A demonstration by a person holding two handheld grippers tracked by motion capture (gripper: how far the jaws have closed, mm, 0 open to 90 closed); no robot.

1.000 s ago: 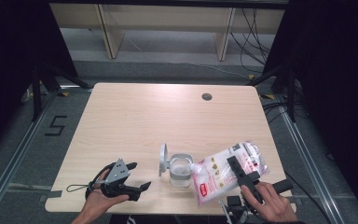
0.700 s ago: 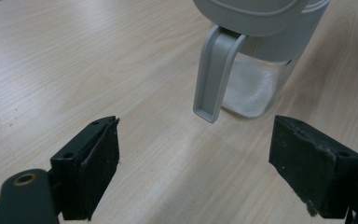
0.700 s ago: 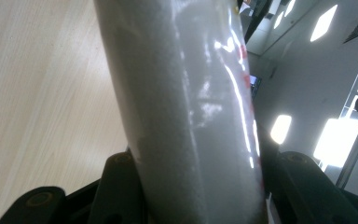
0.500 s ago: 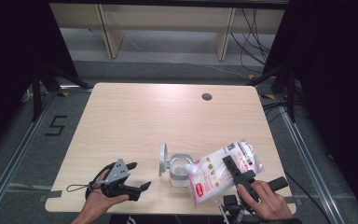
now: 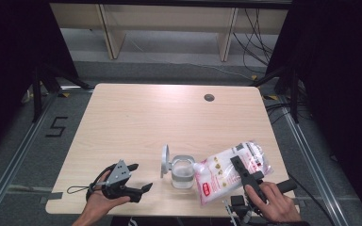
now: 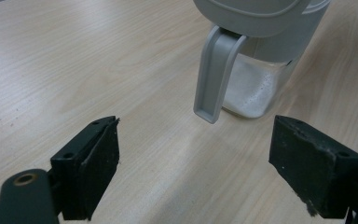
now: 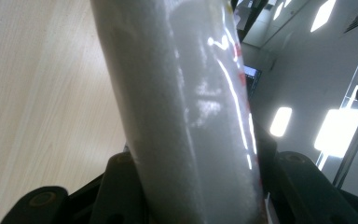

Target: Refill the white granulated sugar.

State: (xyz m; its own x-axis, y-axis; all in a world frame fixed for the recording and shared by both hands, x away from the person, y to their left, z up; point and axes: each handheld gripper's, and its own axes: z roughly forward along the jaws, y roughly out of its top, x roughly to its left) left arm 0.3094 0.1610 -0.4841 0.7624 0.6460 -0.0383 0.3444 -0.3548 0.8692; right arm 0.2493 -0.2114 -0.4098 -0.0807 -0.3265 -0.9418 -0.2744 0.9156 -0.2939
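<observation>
A clear plastic bag of white powder with red print hangs tilted over the table's front right. My right gripper is shut on it, and the bag's lower corner rests at the mouth of a clear container. The container's grey lid stands flipped open on its left side. In the right gripper view the bag is pinched between the jaws of my right gripper. My left gripper lies open in the left hand to the left of the container. In its own view, the left gripper faces the container's grey handle, with white powder at the container's bottom.
The light wooden table has a dark round cable hole near its far right edge. Metal floor rails run along both sides, and shelving legs and cables stand beyond the far edge.
</observation>
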